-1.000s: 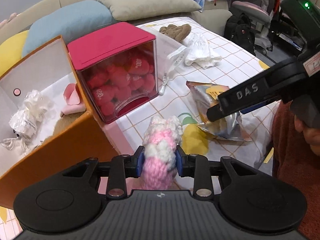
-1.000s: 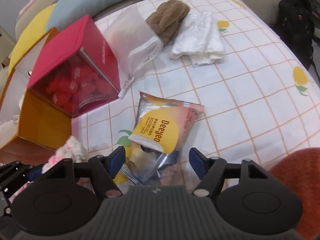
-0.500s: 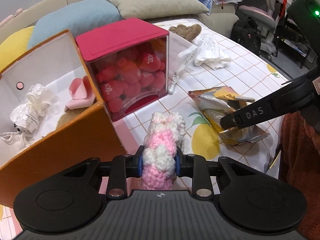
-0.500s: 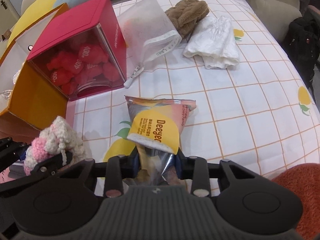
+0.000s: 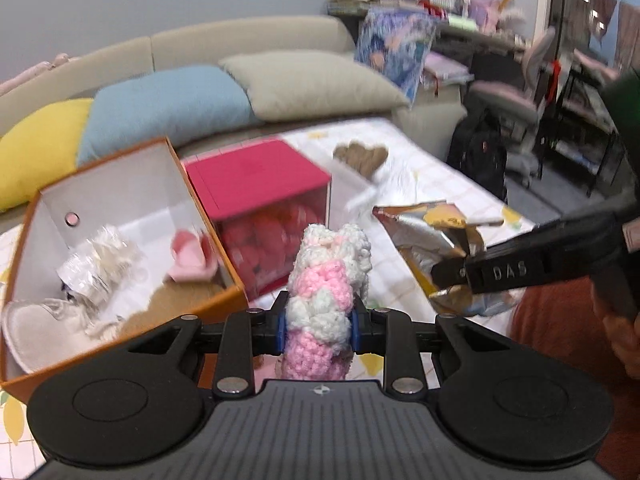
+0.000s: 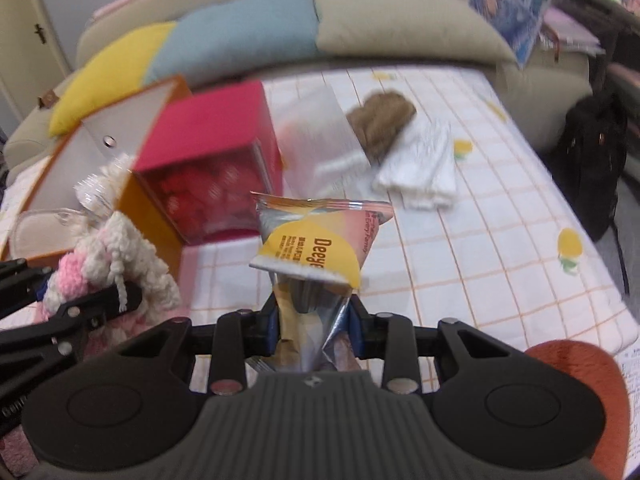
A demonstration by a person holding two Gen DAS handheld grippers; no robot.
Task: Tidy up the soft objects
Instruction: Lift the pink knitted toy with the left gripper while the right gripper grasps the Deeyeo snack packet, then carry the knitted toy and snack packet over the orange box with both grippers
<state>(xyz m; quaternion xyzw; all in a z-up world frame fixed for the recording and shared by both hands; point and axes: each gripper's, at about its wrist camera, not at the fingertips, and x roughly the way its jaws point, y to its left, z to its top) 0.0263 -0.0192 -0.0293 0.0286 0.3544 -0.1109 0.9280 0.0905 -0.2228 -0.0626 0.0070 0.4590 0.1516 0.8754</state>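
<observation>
Crochet in pink and white (image 5: 324, 300) stands upright between the blue pads of the left gripper (image 5: 318, 330), which pinches it at its lower middle, so most of the knitted piece rises above and ahead of the fingers, off the checked bedspread (image 6: 500, 240). Just beyond it to the left sits the open orange box (image 5: 200, 280) (soft white and pink items lie inside), and beside that the red-lidded clear box (image 5: 256, 176). The right gripper (image 6: 314, 330), whose jaws have just been closing, now squeezes the crumpled lower end of the foil snack packet (image 6: 316, 240), the packet's yellow face sticking up past the fingertips. A brown knit piece (image 6: 382, 120) and folded white cloth (image 6: 420, 172) lie further back.
</observation>
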